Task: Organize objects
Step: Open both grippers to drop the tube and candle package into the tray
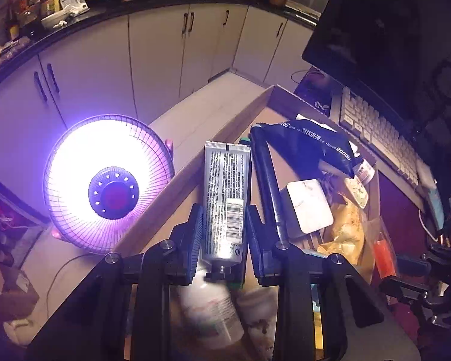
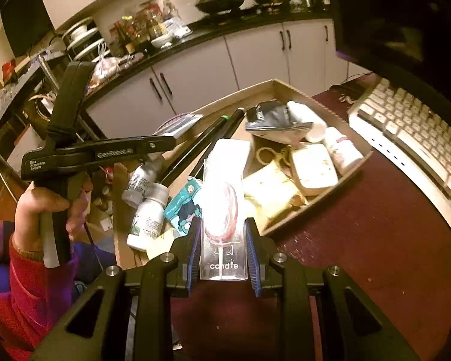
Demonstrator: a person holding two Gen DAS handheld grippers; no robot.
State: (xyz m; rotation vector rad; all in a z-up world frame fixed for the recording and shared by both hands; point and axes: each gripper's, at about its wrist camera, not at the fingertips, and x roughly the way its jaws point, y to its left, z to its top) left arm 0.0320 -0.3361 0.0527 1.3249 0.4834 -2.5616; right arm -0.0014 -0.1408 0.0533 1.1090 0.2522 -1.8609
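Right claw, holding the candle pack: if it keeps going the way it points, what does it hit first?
Probably the white rectangular box in the cardboard tray, right past the candle pack; depth is unclear.

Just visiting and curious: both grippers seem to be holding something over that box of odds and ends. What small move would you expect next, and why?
Probably lowering the left gripper to set its silver tube down in the cardboard box. The tube is clamped between the pads and already hangs over the box's near edge, beside the black rod. The right gripper, holding a clear candle packet, would likely follow.
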